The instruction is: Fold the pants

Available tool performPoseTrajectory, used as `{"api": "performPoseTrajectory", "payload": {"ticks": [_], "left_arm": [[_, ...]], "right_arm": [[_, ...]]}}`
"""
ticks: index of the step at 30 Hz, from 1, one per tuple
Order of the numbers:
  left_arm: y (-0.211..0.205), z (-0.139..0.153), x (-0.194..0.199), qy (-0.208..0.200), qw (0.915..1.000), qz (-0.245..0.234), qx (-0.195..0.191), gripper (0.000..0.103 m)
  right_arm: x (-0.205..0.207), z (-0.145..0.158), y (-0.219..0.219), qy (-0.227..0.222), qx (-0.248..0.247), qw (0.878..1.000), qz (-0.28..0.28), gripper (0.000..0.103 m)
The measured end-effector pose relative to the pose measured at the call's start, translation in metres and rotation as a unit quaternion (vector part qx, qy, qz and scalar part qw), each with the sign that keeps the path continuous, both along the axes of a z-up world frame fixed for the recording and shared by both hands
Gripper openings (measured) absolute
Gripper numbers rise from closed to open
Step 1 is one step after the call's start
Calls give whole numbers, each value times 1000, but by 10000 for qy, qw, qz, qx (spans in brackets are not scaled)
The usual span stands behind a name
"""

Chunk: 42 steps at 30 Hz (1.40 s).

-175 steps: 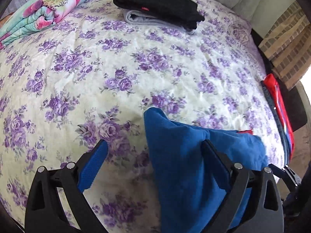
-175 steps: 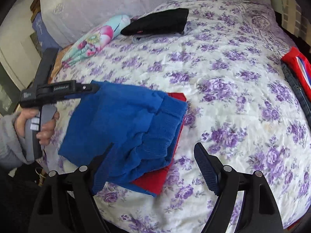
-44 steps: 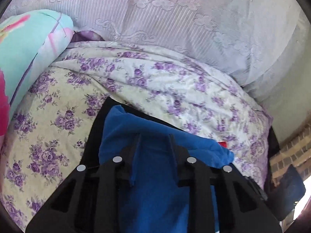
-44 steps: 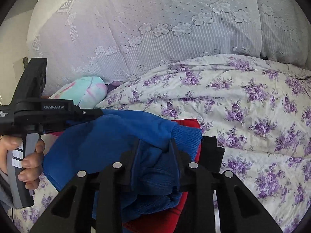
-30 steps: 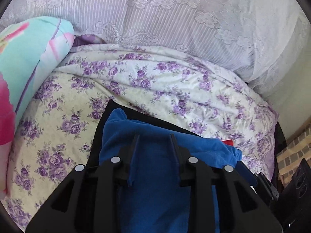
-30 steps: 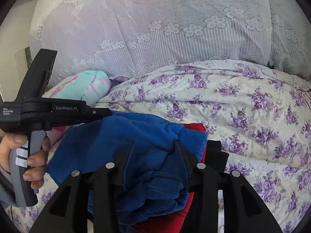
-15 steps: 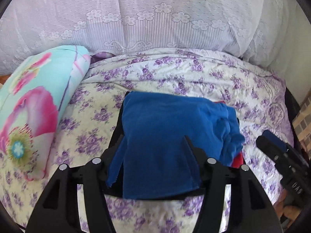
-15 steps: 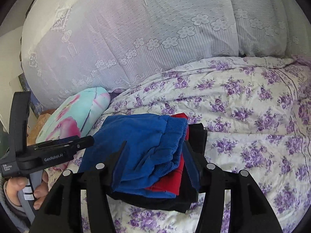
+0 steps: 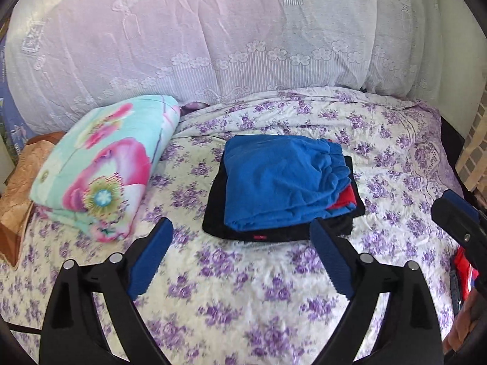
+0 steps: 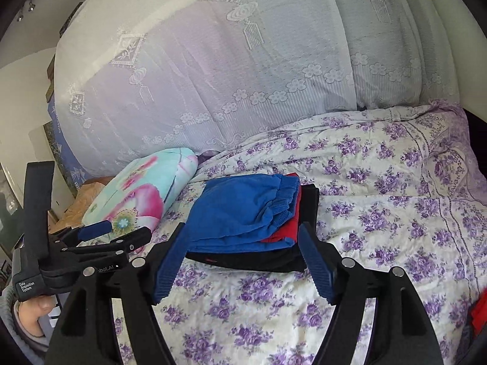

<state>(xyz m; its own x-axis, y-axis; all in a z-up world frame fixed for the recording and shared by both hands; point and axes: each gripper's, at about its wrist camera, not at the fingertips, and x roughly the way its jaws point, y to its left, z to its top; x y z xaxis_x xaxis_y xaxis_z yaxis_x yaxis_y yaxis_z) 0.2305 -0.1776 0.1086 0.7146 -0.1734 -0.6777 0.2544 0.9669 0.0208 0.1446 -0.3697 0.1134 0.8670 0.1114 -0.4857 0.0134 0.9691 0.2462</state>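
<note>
The folded blue pants (image 9: 280,179) (image 10: 240,213) lie on top of a stack, with a red garment (image 9: 347,197) (image 10: 289,228) under them and a folded black garment (image 9: 243,231) (image 10: 258,258) at the bottom. The stack rests on the floral bedspread (image 9: 243,289) (image 10: 395,213). My left gripper (image 9: 240,231) hovers in front of the stack, its jaws opening, nothing between them. My right gripper (image 10: 240,231) is likewise back from the stack, jaws opening and empty. The left gripper (image 10: 121,237) also shows in the right wrist view, held by a hand (image 10: 33,313).
A rolled turquoise and pink floral blanket (image 9: 100,167) (image 10: 143,191) lies left of the stack. A big pile under white lace cloth (image 9: 213,45) (image 10: 243,76) backs the bed. Red and dark clothes (image 9: 462,276) lie at the right edge.
Both grippers let go of the blue pants, opened wide and pulled back and up from the stack. The pants now lie on the red and black garments.
</note>
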Motion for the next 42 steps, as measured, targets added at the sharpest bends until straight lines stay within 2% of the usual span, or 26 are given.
{"api": "performPoseTrajectory", "payload": {"ticks": [7,14,20,23,25,27,28,30,34,37,39,42], "left_arm": [[23,20,-62,-112,9999,86,-10,96],[30,35,-111,-221,9997,-37,-106,98],[26,47,-149,-327,9989,-287,-147,98],[25,58,-167,-456,9981,-406,-105,98],[27,65,-176,-547,9975,-434,-88,98],[28,69,-182,-582,9973,-426,-102,98],[29,70,-184,-575,9974,-407,-123,98],[30,71,-188,-564,9976,-361,-165,98],[26,69,-194,-558,9979,-332,-81,98],[22,67,-197,-560,9980,-306,-4,98],[19,64,-198,-533,9981,-303,22,98],[17,60,-196,-458,9986,-266,93,98]], "right_arm": [[-66,30,11,-257,187,9995,36,77],[-136,63,6,-233,197,9995,-118,80],[-209,121,-11,-636,-44,9968,-477,80],[-253,170,-24,-1014,-444,9917,-651,81],[-284,202,-32,-1238,-840,9843,-934,87],[-302,218,-30,-1279,-1286,9777,-1058,96],[-304,218,-26,-1216,-1422,9771,-1010,97],[-297,200,-17,-1002,-1316,9834,-743,98],[-269,136,-1,-468,-599,9960,-471,98],[-240,92,14,-121,-221,9987,-448,98],[-226,75,28,21,-133,9987,-488,98],[-213,68,38,24,-152,9974,-704,98]]}}
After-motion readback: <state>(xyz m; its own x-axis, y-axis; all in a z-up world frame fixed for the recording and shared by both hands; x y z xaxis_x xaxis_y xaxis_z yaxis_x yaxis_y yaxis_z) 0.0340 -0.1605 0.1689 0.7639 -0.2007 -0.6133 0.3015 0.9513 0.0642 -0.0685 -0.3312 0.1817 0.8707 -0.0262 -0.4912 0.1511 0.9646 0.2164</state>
